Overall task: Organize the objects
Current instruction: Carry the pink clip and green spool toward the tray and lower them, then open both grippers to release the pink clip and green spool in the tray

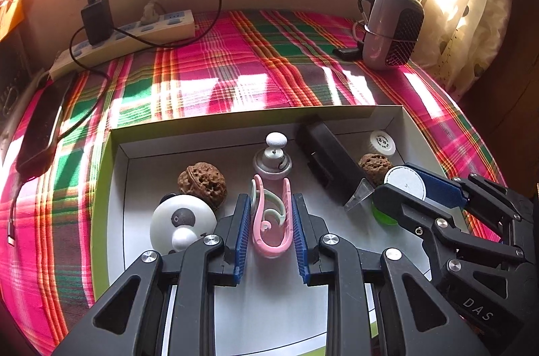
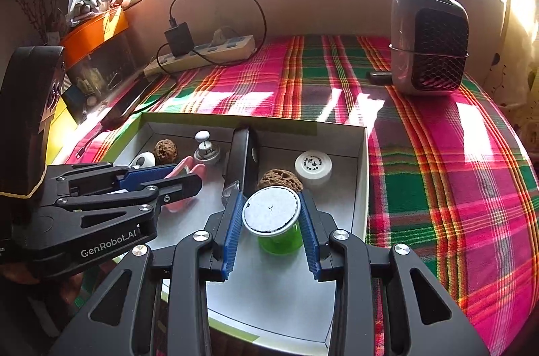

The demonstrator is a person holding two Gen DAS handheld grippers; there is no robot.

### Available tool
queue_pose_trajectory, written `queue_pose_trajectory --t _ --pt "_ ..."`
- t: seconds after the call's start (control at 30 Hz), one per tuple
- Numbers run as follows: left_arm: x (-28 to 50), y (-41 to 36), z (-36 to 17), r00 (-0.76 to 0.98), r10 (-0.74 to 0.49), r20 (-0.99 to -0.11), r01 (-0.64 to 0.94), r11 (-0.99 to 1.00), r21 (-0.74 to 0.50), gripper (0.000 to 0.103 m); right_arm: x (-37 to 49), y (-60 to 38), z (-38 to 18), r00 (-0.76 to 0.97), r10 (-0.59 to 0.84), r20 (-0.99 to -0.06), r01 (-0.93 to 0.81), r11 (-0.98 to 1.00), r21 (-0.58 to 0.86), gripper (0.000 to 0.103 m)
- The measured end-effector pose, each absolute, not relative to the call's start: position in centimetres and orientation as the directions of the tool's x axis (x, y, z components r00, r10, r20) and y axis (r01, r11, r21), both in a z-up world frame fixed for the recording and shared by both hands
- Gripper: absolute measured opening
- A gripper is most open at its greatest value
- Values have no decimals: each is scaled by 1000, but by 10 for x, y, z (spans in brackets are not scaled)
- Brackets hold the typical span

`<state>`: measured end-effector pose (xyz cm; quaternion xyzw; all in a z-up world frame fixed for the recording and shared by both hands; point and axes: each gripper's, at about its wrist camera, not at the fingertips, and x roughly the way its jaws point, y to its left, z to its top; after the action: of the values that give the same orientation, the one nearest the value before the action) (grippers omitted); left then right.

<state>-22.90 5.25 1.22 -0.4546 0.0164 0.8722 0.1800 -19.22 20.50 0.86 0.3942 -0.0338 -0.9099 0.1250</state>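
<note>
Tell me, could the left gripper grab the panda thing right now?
Probably not yet. The left gripper is shut on the pink clip, so its jaws are full. The panda toy sits just beside it in the box, nothing between.

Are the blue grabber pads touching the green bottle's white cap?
Touching. The right wrist view shows the right gripper with both pads pressed against the white cap.

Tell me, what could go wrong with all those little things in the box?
1. The pink clip sits between the left fingers right beside the panda toy; it might bump it.
2. The green bottle in the right fingers could knock the walnut just behind it.
</note>
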Motion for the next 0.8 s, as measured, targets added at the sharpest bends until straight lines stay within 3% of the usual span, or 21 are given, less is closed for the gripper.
queue_pose_trajectory --t 0.8 --pt "-231 54 12 -516 307 -799 -328 -933 -147 24 -194 202 7 -649 -228 -726 197 -972 130 34"
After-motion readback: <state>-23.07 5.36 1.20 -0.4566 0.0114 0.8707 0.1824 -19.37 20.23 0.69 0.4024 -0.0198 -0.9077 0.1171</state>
